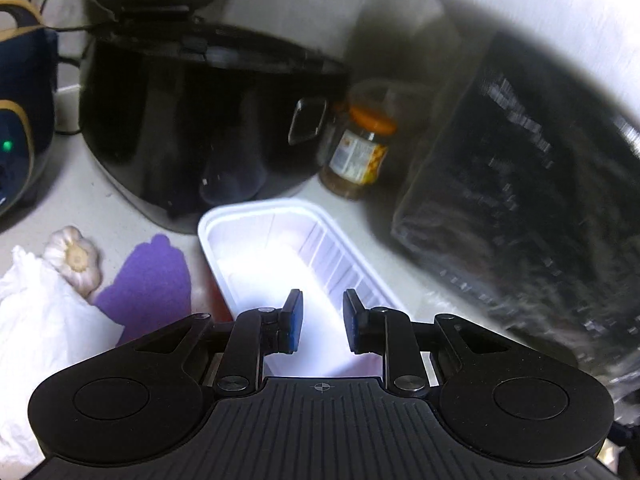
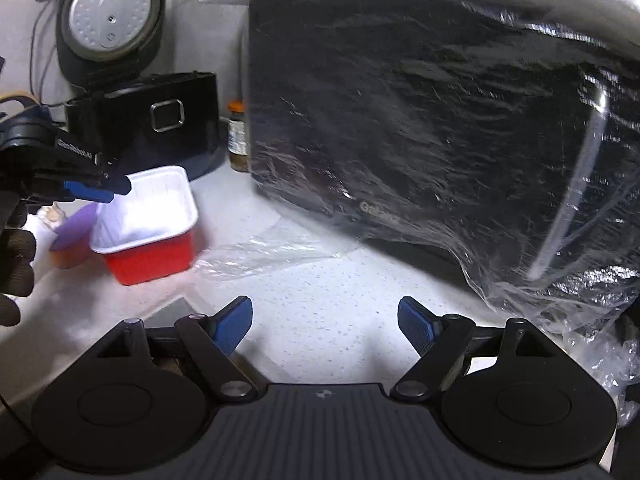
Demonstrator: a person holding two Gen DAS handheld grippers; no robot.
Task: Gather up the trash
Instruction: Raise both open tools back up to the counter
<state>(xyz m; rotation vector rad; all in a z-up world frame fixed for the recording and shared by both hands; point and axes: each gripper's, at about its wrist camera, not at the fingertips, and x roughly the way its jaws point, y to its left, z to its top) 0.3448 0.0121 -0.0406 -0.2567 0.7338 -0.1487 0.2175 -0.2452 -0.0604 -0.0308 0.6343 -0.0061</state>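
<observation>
While the left gripper (image 1: 322,320) hangs part-open and empty, the tray (image 1: 280,248) sits just beyond and below its pads, long axis running away from it; the wide-open, empty right gripper (image 2: 325,322) is farther off.

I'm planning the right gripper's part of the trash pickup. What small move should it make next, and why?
Probably ease forward and left toward the loose clear plastic film lying on the counter. The right gripper is open with nothing between its fingers, while the left gripper is at the rim of the red-and-white tray. The film may be part of the microwave's wrap, so check first.
</observation>
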